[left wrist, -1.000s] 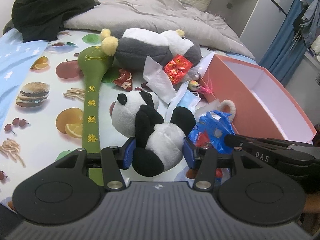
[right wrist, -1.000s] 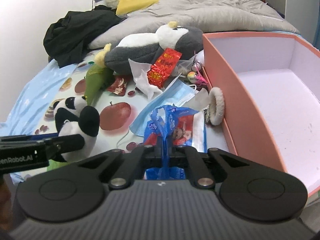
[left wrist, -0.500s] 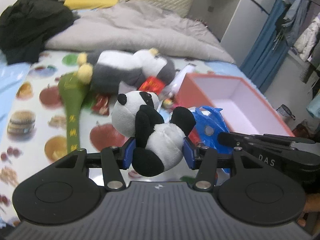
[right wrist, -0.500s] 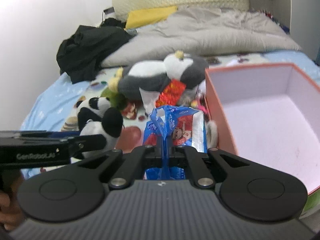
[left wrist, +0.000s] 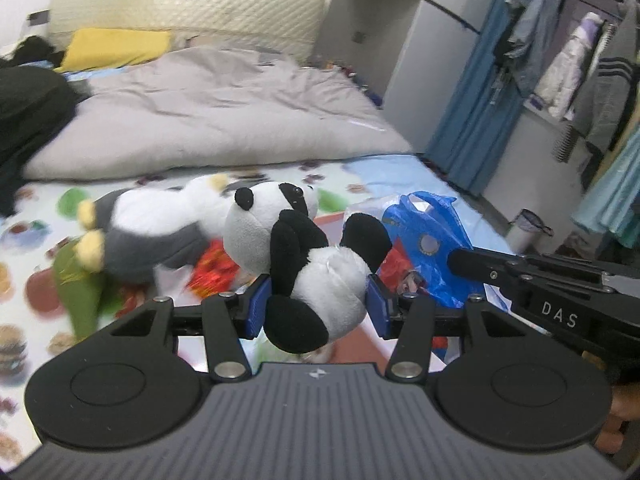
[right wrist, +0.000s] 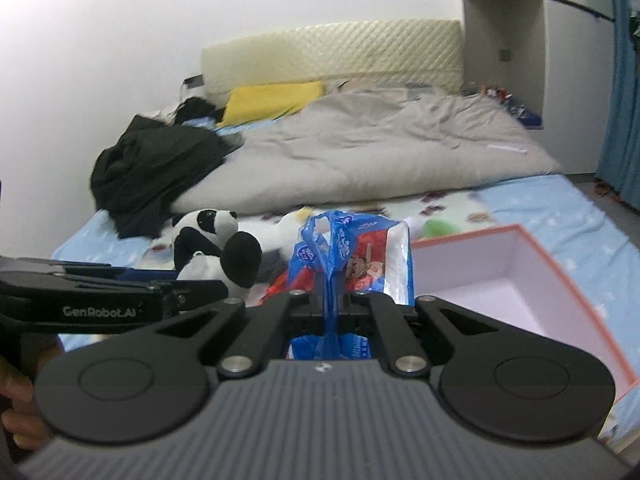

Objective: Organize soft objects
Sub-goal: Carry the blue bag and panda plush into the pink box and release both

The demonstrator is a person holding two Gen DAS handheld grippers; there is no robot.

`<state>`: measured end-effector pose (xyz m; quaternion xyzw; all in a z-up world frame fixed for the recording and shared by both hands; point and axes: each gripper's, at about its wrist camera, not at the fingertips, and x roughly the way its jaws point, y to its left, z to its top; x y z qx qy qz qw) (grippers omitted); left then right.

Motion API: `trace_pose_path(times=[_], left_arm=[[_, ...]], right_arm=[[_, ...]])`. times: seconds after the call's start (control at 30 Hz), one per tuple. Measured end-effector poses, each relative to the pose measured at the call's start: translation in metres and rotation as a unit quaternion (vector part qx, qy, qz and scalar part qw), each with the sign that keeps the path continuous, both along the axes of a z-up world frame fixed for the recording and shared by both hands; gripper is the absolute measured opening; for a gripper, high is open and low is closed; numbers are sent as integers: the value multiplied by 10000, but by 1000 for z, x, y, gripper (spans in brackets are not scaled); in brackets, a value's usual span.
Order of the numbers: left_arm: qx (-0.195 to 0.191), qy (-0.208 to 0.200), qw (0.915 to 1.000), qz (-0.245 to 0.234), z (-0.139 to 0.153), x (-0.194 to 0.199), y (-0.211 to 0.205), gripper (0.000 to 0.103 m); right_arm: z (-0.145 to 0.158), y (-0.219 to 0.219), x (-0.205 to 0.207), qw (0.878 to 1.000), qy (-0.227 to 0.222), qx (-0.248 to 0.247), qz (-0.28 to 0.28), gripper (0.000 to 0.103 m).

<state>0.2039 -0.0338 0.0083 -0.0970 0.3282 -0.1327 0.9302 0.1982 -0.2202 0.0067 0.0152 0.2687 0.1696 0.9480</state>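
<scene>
My left gripper point(left wrist: 316, 306) is clamped on the panda plush point(left wrist: 298, 264) at its belly, held up off the bed, w/ head and legs hanging free. My right gripper point(right wrist: 331, 308) is pinched tight on the handle of the blue bag point(right wrist: 352, 252), just beside the panda. Risks: thin plastic could slip or tear; bag may catch the pink box point(right wrist: 552, 272) rim. Box sits to my right, interior bare, room above it open. The two tools are close, so they could bump.

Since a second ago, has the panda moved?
Yes. The panda, clamped in the left gripper, has risen off the bed sheet towards the pink box.
</scene>
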Motion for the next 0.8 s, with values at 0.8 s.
trace_pose_path(times=[0.8], left_arm=[[236, 1405, 9840, -1067, -88, 153, -146, 57]], right_arm=[[-92, -126, 86, 9785, 1528, -183, -1373, 6]])
